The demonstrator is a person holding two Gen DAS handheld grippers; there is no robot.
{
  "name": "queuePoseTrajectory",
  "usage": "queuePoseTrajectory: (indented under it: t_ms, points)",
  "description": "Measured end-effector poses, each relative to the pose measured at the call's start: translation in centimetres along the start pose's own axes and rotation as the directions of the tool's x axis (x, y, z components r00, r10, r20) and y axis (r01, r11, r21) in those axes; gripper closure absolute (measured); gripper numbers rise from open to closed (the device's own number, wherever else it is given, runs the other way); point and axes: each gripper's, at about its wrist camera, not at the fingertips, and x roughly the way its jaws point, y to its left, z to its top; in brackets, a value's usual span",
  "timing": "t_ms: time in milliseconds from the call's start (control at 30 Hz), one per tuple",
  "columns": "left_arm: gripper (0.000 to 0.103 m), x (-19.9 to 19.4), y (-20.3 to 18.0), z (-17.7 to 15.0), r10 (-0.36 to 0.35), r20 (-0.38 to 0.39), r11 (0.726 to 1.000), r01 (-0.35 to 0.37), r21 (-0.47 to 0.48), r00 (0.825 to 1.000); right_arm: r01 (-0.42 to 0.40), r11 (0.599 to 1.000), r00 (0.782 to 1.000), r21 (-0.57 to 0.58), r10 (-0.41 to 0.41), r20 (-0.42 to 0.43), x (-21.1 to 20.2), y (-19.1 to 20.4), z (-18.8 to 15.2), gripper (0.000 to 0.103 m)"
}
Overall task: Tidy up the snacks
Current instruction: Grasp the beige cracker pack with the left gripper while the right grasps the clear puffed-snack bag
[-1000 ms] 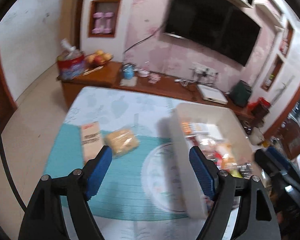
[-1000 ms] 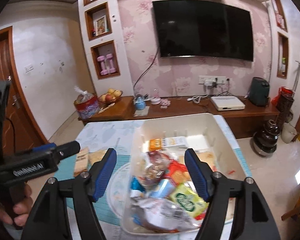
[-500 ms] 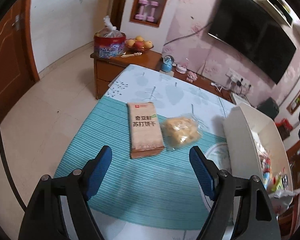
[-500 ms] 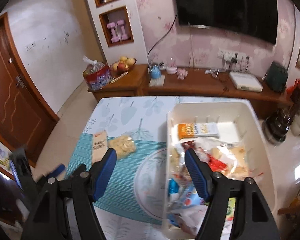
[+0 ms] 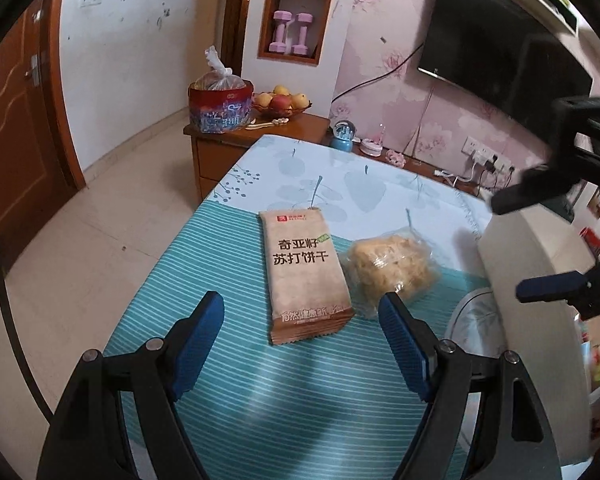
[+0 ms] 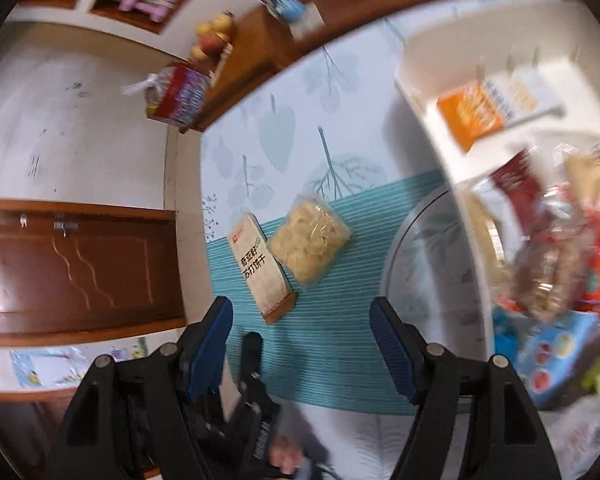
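Fingers (image 6: 392, 340) spread — bin (image 6: 428, 92) snacks (image 6: 548, 264) blurred, cut off.

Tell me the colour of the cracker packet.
Light brown cracker packet with dark lettering; clearest in the left wrist view.

Cracker pack (image 6: 262, 268) lies touching noodle bag (image 6: 310, 246) on striped mat (image 6: 340, 332), beside the white bin (image 6: 424, 92).

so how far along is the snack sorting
Mostly done by the look of it: the white bin already holds a pile of snacks. Nothing is in hand; the left gripper and right gripper are both open and empty. Left: the cracker pack and clear bag on the table.
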Motion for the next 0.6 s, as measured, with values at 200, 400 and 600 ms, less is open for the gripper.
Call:
queuePoseTrajectory:
  t_ms: [200,400,600]
  points:
    - [0.024,1.4,-1.2,-0.6,0.049,-0.019,0.997,-0.048,0.053,0.999,0.087,0.994,0.995,0.064,-0.084,-0.051,4.5,0.0,1.6,0.032]
    - [0.024,2.1,-2.1,-0.8,0.053,-0.033,0.995,-0.050,0.082,0.998,0.143,0.983,0.986,0.114,-0.133,-0.097,7.8,0.0,3.0,0.032]
    - [0.024,3.5,-2.5,-1.0,0.048,-0.070,0.994,-0.041,0.098,0.996,0.193,0.976,0.978,0.095,-0.185,-0.095,9.5,0.6,3.9,0.032]
